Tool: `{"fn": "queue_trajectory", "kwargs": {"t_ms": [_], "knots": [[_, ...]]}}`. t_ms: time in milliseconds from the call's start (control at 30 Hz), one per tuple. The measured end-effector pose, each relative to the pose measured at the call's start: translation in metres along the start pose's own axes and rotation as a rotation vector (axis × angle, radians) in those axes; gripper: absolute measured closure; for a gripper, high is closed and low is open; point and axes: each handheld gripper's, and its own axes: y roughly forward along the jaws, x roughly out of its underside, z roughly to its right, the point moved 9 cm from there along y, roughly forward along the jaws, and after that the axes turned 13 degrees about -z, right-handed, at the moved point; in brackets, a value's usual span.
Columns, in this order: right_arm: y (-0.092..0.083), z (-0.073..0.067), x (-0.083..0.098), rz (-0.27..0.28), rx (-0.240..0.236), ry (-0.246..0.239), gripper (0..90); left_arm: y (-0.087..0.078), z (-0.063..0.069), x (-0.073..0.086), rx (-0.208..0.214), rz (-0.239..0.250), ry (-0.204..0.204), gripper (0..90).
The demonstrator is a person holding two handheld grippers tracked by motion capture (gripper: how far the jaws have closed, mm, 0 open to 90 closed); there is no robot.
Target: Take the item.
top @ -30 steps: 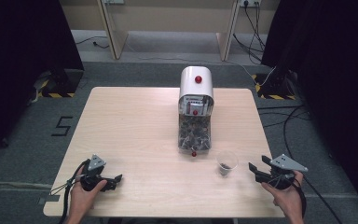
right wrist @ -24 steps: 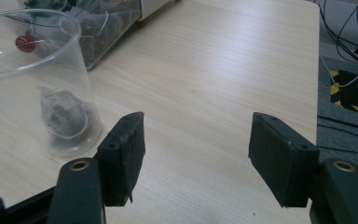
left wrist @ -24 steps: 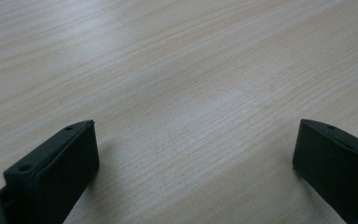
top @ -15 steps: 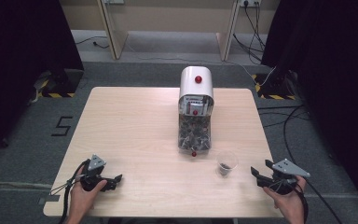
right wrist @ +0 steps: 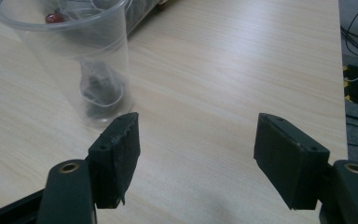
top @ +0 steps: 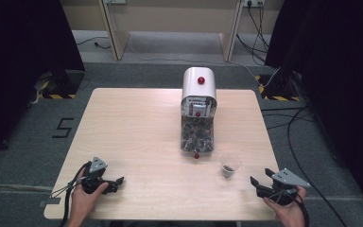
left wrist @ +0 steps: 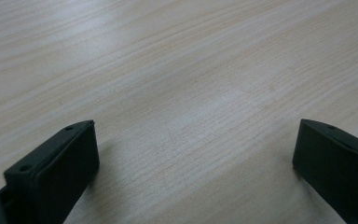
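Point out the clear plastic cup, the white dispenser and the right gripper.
clear plastic cup (top: 230, 165): high view, on its side wall just below the rim.
white dispenser (top: 199, 84): high view, on its rounded white top.
right gripper (right wrist: 196, 154): right gripper view, midway between its open fingertips.

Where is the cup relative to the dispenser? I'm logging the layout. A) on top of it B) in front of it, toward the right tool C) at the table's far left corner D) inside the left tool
B: the cup stands near the dispenser, toward the right tool.
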Motion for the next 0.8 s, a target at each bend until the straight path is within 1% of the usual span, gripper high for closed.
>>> {"fn": "queue_trajectory", "kwargs": {"t_ms": [167,233,567,633,800], "knots": [[-0.001,-0.004,0.007,-0.003,-0.002,0.007,32.1,0.000,0.000,0.000,-0.001,0.000,0.000,0.0],[0.000,-0.006,0.012,-0.009,-0.003,-0.002,32.1,0.000,0.000,0.000,-0.001,0.000,0.000,0.0],[0.001,-0.011,0.021,-0.016,-0.008,-0.001,32.1,0.000,0.000,0.000,-0.001,0.000,0.000,0.0],[0.002,-0.014,0.025,-0.020,-0.015,0.001,32.1,0.000,0.000,0.000,-0.001,0.000,0.000,0.0],[0.001,-0.015,0.028,-0.020,-0.012,0.000,32.1,0.000,0.000,0.000,0.000,0.000,0.000,0.0]]}}
